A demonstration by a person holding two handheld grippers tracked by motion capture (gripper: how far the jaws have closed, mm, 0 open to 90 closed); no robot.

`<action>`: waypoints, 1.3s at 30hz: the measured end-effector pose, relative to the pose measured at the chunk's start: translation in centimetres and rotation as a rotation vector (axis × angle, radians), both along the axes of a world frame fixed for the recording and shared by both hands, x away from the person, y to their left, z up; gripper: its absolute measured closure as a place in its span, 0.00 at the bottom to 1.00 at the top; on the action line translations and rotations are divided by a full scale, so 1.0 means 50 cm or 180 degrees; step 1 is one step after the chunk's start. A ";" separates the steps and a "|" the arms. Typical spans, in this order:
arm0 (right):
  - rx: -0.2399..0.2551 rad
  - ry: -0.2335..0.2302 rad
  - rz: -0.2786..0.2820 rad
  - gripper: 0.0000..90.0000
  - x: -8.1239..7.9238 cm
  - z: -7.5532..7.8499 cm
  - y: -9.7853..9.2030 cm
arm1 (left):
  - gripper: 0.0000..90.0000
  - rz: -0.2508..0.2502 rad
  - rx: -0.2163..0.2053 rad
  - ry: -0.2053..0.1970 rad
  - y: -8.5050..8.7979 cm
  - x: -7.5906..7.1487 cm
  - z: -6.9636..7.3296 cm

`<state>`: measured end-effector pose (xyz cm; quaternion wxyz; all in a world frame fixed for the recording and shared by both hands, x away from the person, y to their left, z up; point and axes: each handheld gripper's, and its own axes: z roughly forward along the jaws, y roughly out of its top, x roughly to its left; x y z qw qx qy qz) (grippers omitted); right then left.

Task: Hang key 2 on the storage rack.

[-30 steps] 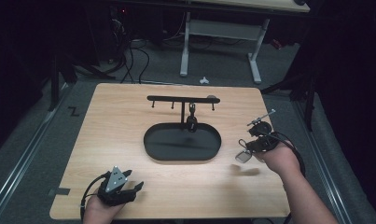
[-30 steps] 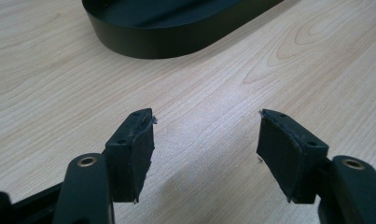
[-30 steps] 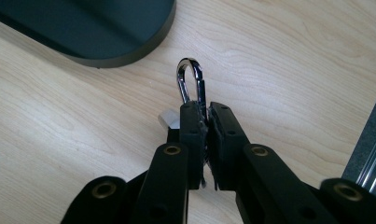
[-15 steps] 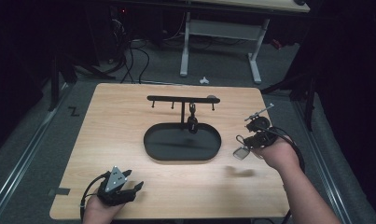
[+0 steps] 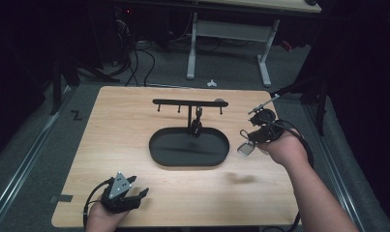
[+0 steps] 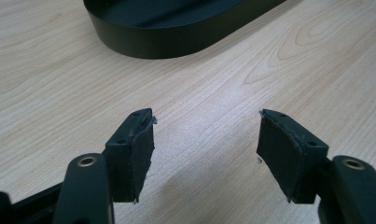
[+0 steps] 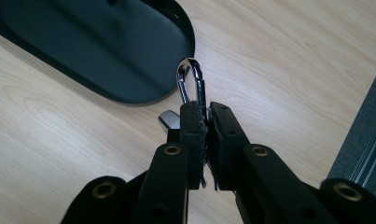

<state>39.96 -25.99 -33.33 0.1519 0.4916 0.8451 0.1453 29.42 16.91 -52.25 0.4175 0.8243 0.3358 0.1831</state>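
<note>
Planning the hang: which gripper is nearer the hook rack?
Right. The right gripper, shut on a keyring, is raised just right of the rack. The left gripper rests open at the table's near-left corner, beyond the tray.

- High view: the table [image 5: 134, 159] is evenly lit from above; the floor and room around it fall off into near black.
- A soft shadow blob lies near the table's right front edge.
- Left gripper view: sharp wood grain, a pale sheen between the pads [image 6: 134, 154], and the tray [image 6: 176, 32] slightly soft.
- Right gripper view: glare on the clip [image 7: 189, 81]; near arms blurred.
</note>
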 end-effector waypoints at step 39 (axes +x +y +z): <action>0.0004 -0.0188 0.0230 0.94 0.078 0.065 0.119 | 0.41 0.0077 -0.0029 -0.0003 0.020 -0.004 0.000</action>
